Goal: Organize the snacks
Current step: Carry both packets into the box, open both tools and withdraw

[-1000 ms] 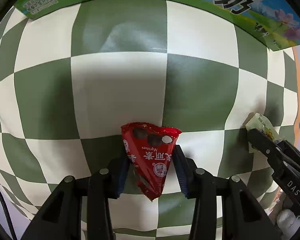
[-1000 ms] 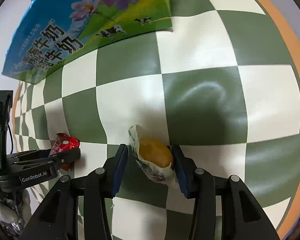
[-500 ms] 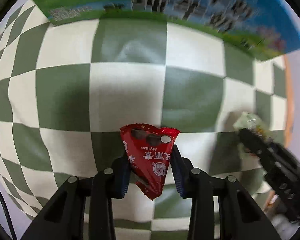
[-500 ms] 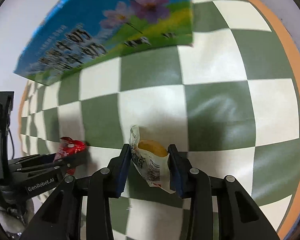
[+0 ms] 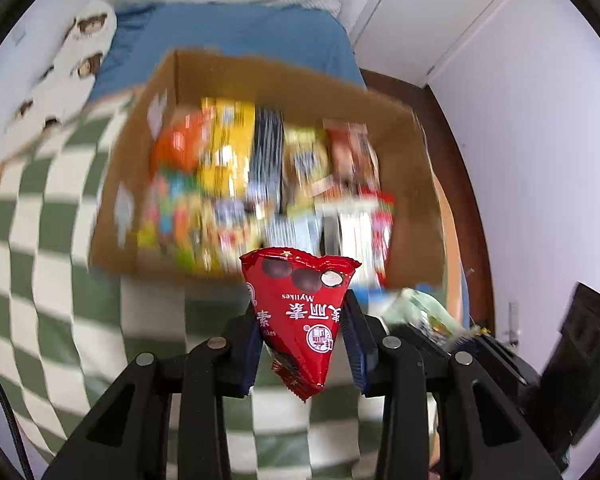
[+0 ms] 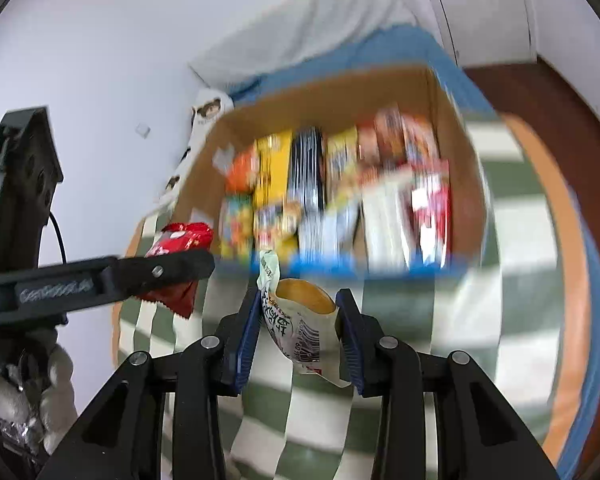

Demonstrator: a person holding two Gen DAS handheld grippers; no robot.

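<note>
The checkered tablecloth (image 5: 52, 264) is lying under a cardboard box (image 5: 404, 128) at the far side, already nearly full of upright snack packs. The left gripper (image 5: 302, 334) is clamping a red chocolate packet (image 5: 300, 312) in the air, near the box. The right gripper (image 6: 298, 326) is pinching a wrapped bun (image 6: 300, 312) likewise. Both items are awaiting placement inside the box.

Snack packets (image 5: 260, 184) packed inside cardboard box (image 5: 412, 248), box on checked cloth (image 5: 40, 280), bed (image 5: 236, 36) behind
</note>
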